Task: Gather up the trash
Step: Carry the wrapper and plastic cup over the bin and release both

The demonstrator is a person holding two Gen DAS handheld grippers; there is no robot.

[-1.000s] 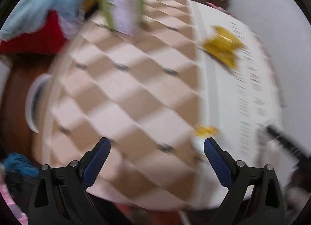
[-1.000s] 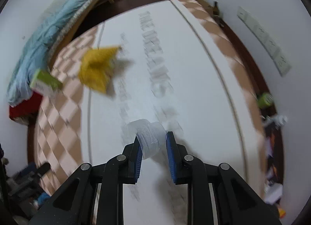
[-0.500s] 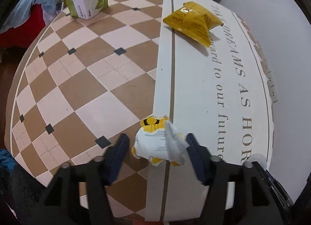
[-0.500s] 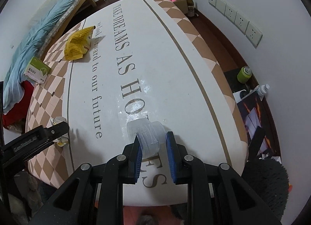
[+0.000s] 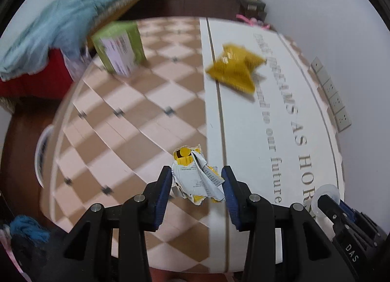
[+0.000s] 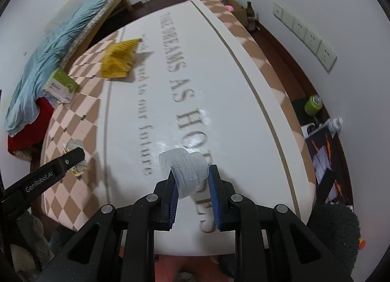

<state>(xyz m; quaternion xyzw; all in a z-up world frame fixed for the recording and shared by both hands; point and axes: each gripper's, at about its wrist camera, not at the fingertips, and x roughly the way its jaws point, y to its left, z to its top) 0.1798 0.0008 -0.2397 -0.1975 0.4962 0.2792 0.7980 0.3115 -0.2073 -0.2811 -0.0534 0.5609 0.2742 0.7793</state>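
Observation:
My left gripper [image 5: 197, 184] is shut on a crumpled white and yellow wrapper [image 5: 196, 177] and holds it just above the table's checkered part. My right gripper [image 6: 191, 180] is shut on a clear plastic cup [image 6: 182, 167], held above the white part of the table. A yellow snack bag [image 5: 235, 71] lies further back on the table; it also shows in the right wrist view [image 6: 118, 58]. The left gripper with its wrapper [image 6: 76, 160] shows at the left in the right wrist view. The right gripper with the cup [image 5: 325, 195] shows at the lower right in the left wrist view.
A green and white box [image 5: 119, 47] stands on the far checkered side of the table [image 5: 146, 121]. A bed with a blue blanket [image 6: 56, 55] is beyond. A green can [image 6: 313, 105] and a bottle [image 6: 335, 123] sit right of the table.
My left gripper swung over to the crumpled wrapper, closed on it and lifted it off the table. My right gripper kept hold of the cup.

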